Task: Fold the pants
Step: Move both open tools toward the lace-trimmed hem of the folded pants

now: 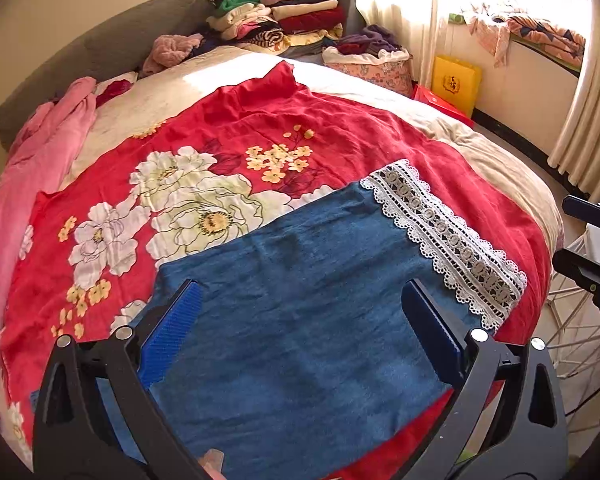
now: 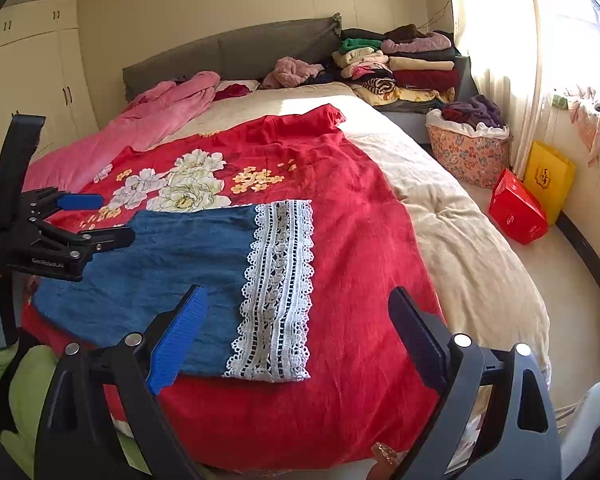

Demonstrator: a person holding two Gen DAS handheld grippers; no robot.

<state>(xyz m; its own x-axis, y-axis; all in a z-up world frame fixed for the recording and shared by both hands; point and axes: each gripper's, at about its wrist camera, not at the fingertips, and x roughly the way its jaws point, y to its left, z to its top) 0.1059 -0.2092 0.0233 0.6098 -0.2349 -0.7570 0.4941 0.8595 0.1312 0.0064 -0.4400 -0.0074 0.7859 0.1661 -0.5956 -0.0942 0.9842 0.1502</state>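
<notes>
Left wrist view: the left tongs [image 1: 300,324] hang wide open and empty over the pants [image 1: 300,300], folded flat near the bed's [image 1: 500,160] foot edge. The fold looks nearly done; next probably another fold.

Right wrist view: the right tongs [image 2: 296,332], open and empty, show the lace hem [image 2: 278,292] side-on, plus the left tongs [image 2: 80,220].

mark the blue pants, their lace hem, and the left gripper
blue pants [image 2: 160,264]: right wrist view, middle of the denim panel.
lace hem [image 2: 276,292]: right wrist view, centre of the white lace band.
left gripper [image 1: 300,320]: left wrist view, midway between its open fingertips, above the denim.
</notes>
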